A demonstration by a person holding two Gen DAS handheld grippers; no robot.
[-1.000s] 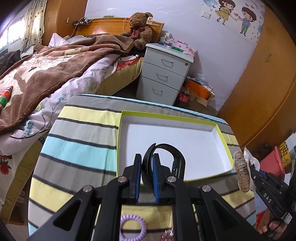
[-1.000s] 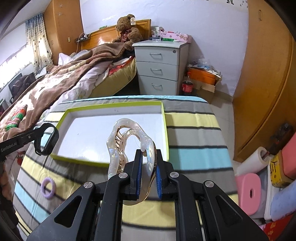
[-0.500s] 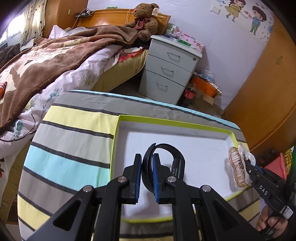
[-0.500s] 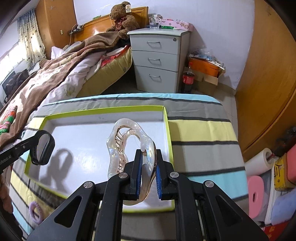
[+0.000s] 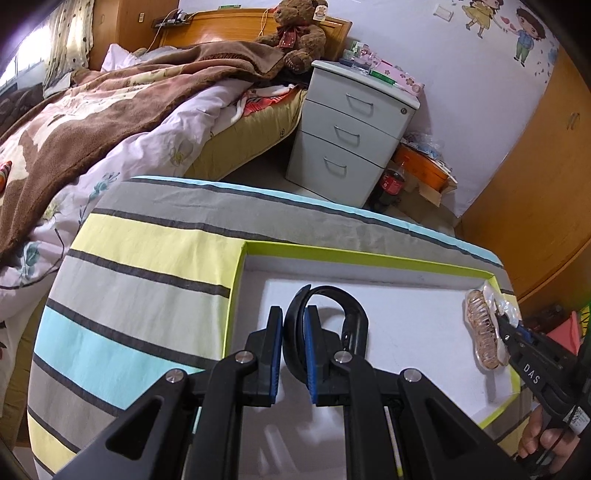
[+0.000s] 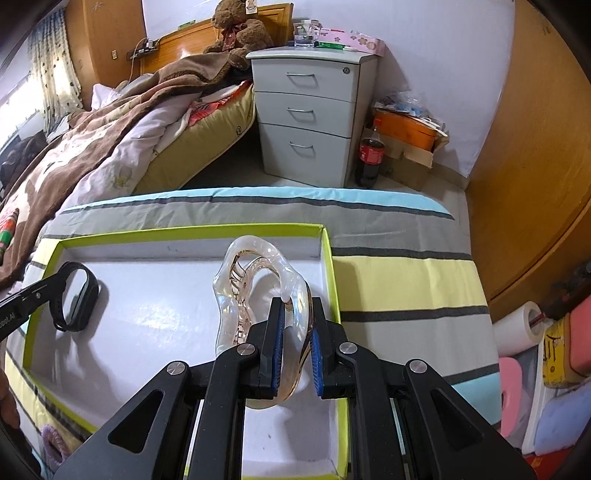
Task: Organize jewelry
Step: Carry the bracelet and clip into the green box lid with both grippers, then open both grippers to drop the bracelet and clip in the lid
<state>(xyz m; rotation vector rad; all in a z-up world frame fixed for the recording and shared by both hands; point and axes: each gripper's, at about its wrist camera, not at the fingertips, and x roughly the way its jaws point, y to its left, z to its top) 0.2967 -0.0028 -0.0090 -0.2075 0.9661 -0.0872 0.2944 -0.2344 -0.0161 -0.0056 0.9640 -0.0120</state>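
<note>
Right in front of me, my left gripper (image 5: 294,345) is pinched tight on a black band (image 5: 328,299). My right gripper (image 6: 295,341) is pinched tight on a clear hair clip (image 6: 255,277). Both things hang over the white tray (image 6: 177,236) with the green rim. The band is near the tray's left side and the clip is near its right side. A purple hair tie (image 6: 50,441) lies just outside the tray's near left corner. The tray sits on a striped cloth (image 5: 147,258). Past the cloth I see a bed (image 5: 92,110), then grey drawers (image 6: 310,110) with a cola bottle (image 6: 371,157) beside them. A teddy bear (image 6: 236,26) sits far back at the top of the bed.
</note>
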